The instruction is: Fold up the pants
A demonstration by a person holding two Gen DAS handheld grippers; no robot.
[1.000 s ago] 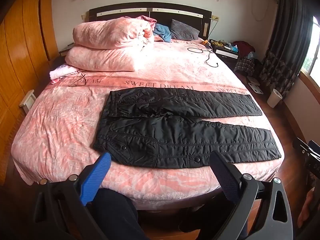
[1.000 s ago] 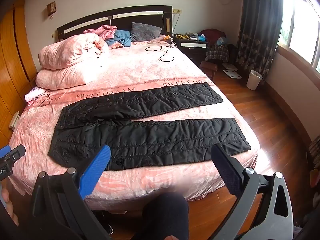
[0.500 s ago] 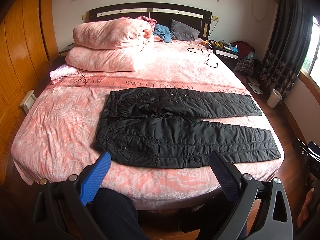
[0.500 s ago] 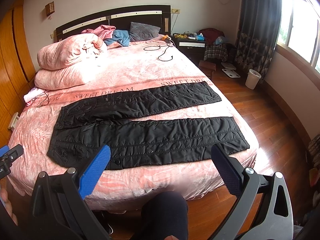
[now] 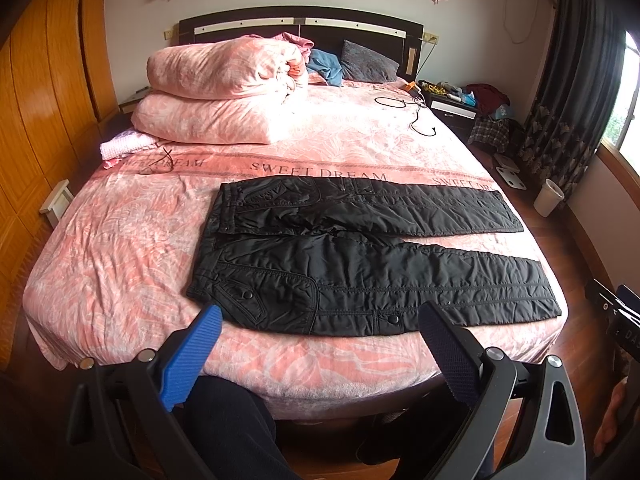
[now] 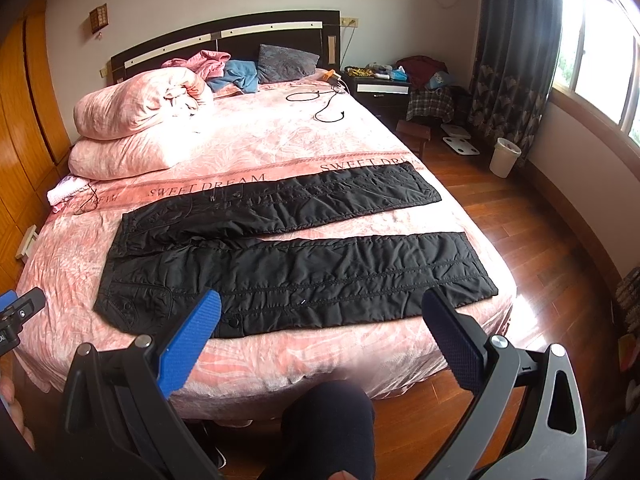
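Black quilted pants lie flat on the pink bed, waistband to the left, both legs spread apart toward the right. In the right wrist view the same pants stretch across the near half of the bed. My left gripper hovers open above the bed's near edge, short of the waist area, holding nothing. My right gripper is open too, held before the near leg with nothing between its fingers. The left gripper's edge shows at the far left of the right wrist view.
Folded pink quilts are stacked at the bed's far left, beside pillows and clothes at the headboard. A black cable lies on the far right. A nightstand, a stool and a white bin stand on the wooden floor. My knee is below.
Both grippers stay open and almost still. The right wrist view has shifted slightly, so the bed sits a little lower and to the left of the frame.
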